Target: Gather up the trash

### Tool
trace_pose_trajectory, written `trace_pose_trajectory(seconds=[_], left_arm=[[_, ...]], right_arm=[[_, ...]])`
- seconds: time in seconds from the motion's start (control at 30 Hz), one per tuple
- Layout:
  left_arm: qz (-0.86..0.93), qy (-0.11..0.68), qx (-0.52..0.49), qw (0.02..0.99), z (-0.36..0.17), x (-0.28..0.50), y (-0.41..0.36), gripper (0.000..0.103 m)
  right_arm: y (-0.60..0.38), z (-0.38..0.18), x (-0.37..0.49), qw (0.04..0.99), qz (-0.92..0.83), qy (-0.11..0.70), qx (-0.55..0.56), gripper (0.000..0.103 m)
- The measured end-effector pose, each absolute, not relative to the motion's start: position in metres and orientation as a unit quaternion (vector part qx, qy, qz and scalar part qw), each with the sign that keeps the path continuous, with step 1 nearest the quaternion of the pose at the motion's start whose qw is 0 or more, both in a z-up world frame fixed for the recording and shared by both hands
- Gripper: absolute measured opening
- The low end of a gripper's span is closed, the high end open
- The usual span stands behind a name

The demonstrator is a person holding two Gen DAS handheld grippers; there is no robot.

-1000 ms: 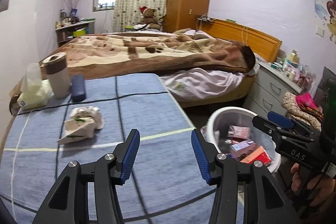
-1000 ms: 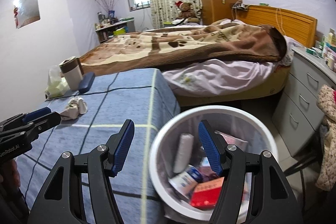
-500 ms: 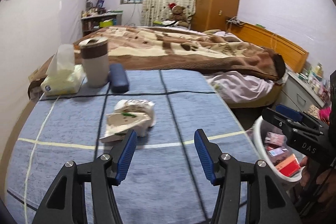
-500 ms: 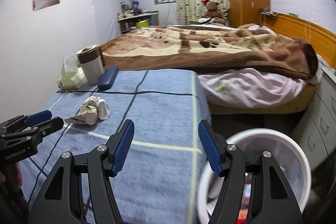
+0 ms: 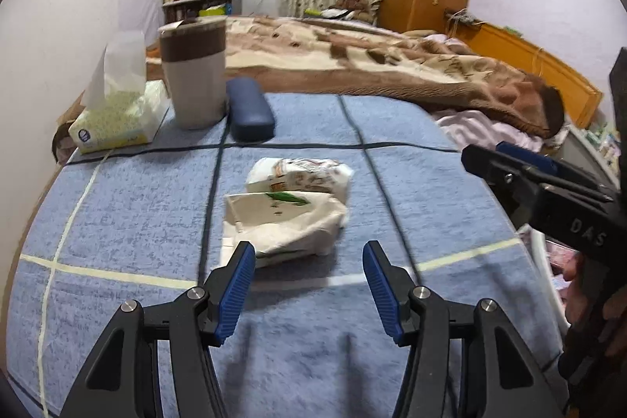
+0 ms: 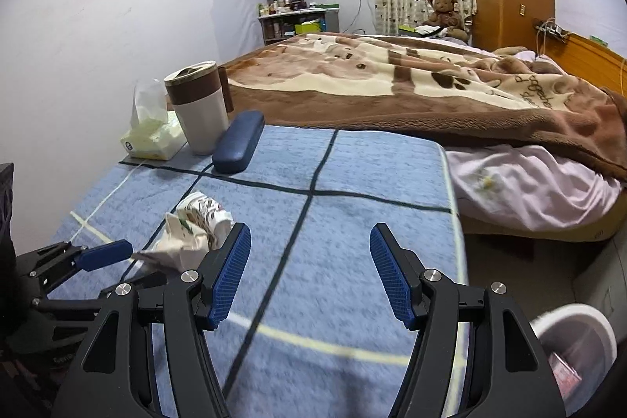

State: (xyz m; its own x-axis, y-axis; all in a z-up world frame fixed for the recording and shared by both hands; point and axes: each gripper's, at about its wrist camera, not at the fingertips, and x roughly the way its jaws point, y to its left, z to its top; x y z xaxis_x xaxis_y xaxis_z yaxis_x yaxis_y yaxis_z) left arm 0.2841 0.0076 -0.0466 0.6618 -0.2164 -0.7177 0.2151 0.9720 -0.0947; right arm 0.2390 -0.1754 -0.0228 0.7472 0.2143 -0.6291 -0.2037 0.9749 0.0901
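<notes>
A crumpled white paper wrapper [image 5: 290, 210] lies on the blue checked cloth [image 5: 117, 222] that covers the table. My left gripper [image 5: 307, 261] is open just short of the wrapper, whose near edge reaches almost to the left fingertip; the pads do not touch it. In the right wrist view the wrapper [image 6: 192, 234] lies left of my right gripper [image 6: 309, 241], which is open over bare cloth with nothing between its fingers. The left gripper [image 6: 106, 253] shows there beside the wrapper. A white trash bin [image 6: 576, 320] with boxes in it stands on the floor at the lower right.
At the table's far left stand a brown-and-white tumbler [image 5: 194, 77], a tissue pack [image 5: 117, 120] and a dark blue glasses case [image 5: 249, 108]. A bed with a brown blanket [image 5: 392, 65] lies beyond the table. My right gripper [image 5: 509, 159] reaches in from the right.
Both grippers have swung left, away from the bin and over the table. The wrapper has come near and centre in the left wrist view. The bin has slid to the right edge.
</notes>
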Motion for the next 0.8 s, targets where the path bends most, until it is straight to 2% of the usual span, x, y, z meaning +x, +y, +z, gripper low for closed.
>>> trace_pose_trajectory(seconds=[0.3,0.57,0.8], left_arm=[[-0.121,0.417,0.006,0.901,-0.064,0.308,0.021,0.057],[-0.065,0.421,0.013,0.905,-0.068,0.322,0.07,0.057],[-0.06,0.416,-0.022,0.907,-0.062,0.325,0.097,0.057]], right_arm=[[-0.158,-0.034,0.266,0.925,0.126,0.357,0.022,0.065],[-0.138,-0.041,0.276,0.916,0.148,0.372,0.008,0.065],[-0.12,-0.05,0.283,0.903,0.183,0.39,0.003,0.065]])
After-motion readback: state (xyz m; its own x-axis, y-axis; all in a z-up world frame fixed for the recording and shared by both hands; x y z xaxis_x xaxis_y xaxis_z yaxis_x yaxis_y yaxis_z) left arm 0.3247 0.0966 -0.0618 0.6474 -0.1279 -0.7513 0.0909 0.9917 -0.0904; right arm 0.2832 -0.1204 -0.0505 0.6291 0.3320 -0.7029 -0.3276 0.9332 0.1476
